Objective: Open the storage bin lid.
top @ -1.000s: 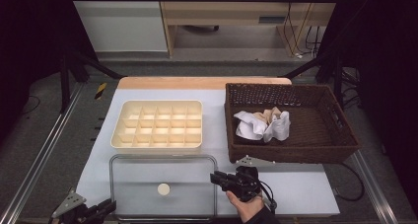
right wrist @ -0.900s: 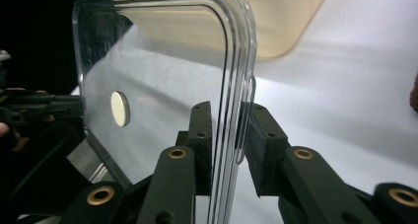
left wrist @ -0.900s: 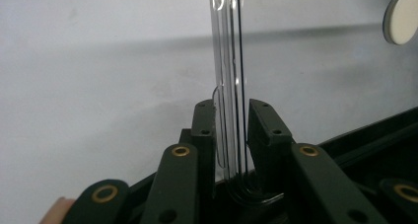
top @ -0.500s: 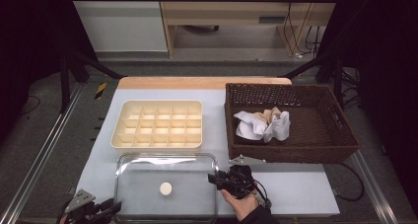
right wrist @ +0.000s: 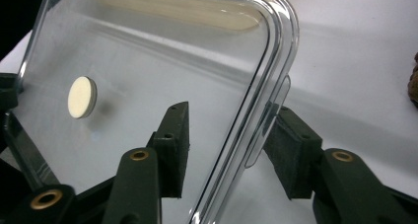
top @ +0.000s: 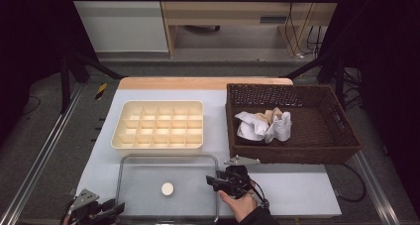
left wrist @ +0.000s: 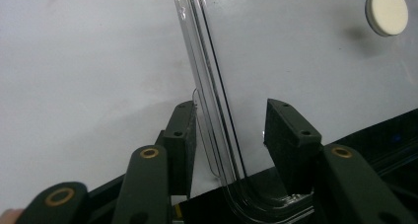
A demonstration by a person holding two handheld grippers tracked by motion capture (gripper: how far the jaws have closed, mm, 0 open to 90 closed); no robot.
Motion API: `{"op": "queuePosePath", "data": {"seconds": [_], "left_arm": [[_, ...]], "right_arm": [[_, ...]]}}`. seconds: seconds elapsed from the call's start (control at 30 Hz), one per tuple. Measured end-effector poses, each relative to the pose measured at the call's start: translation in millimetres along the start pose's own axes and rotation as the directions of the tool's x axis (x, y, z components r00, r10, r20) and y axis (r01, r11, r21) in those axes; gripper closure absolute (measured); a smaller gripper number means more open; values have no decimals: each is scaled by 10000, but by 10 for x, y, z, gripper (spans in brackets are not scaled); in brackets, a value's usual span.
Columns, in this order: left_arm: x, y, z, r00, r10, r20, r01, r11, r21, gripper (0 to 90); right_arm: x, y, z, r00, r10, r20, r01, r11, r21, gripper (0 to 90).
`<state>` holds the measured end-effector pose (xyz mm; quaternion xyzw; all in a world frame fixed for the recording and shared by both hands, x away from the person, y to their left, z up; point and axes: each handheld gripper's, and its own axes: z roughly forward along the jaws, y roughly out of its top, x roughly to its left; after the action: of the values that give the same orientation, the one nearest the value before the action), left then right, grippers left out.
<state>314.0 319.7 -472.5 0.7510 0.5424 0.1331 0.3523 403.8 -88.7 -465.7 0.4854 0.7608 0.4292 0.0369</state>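
Observation:
A clear plastic lid (top: 148, 178) with a white round knob (top: 167, 189) lies flat on the white table, near the front edge. My left gripper (top: 118, 208) is at its near left corner. In the left gripper view the lid's rim (left wrist: 212, 86) runs between the left gripper (left wrist: 229, 115) jaws, which have just been opening and show a gap at the right pad. My right gripper (top: 212, 181) straddles the lid's right edge. There the rim (right wrist: 268, 76) passes between the right gripper (right wrist: 229, 116) jaws, which have also just been opening. The knob (right wrist: 82, 96) lies farther left.
A cream tray (top: 158, 106) with several compartments sits just behind the lid. At the right stands a dark wicker basket (top: 297, 154) holding crumpled white and tan cloth (top: 262, 126). A wooden strip (top: 203, 82) borders the table's far edge.
The lid has settled flat on the table. The right gripper has sunk slightly with it, and the left gripper has edged right toward the lid's corner.

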Motion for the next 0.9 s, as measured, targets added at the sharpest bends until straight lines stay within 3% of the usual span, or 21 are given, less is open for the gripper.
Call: {"op": "queuePosePath", "data": {"seconds": [0.3, 0.47, 0.57, 0.63, 0.9], "left_arm": [[-22, 25, 21, 9998, 180, -100, -179, 9998, 60, 501], [-43, 50, 11, 9992, 355, -176, -361, 9988, -329, 493], [-48, 51, 40, 9988, 434, -233, -439, 9988, -208, 482], [-39, 58, 47, 9987, 415, -296, -421, 9990, -175, 472], [33, 131, 6, 9929, 578, -1035, -667, 9942, -841, 435]], "right_arm": [[15, -9, 42, 9995, -192, 246, 191, 9998, 78, 486], [14, -13, 80, 9987, -331, 387, 320, 9991, 277, 451], [7, -21, 109, 9980, -334, 532, 316, 9989, 358, 420], [1, -25, 116, 9927, -675, 996, 645, 9974, 325, 422], [-32, -7, 29, 9884, -953, 1185, 1010, 9939, -434, 381]]}}
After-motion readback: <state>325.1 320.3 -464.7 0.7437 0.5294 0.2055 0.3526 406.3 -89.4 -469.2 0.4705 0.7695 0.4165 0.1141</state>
